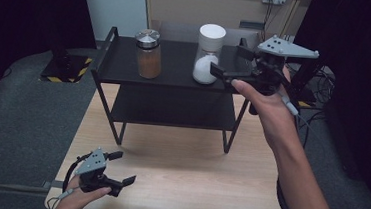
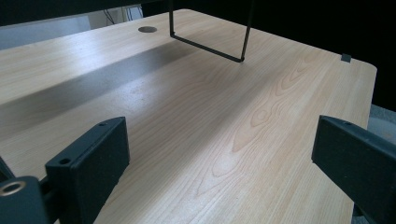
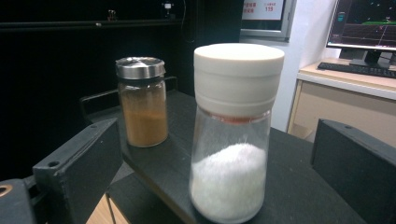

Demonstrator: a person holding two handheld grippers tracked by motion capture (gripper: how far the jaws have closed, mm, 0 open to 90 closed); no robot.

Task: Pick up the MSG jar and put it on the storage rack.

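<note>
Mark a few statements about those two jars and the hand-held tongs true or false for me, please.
1. The clear glass jar of white powder with a white cap stands on the black metal shelf rack's top. True.
2. The right tongs clamp that jar. False: they stand open beside it.
3. The glass jar of brown powder with a silver lid lies tipped over. False: it stands upright.
4. The left tongs are open and empty above the light wooden table. True.

Salt jar point(image 1: 208, 54) on shelf point(image 1: 176, 71), right of spice jar point(image 1: 148, 54).
</note>
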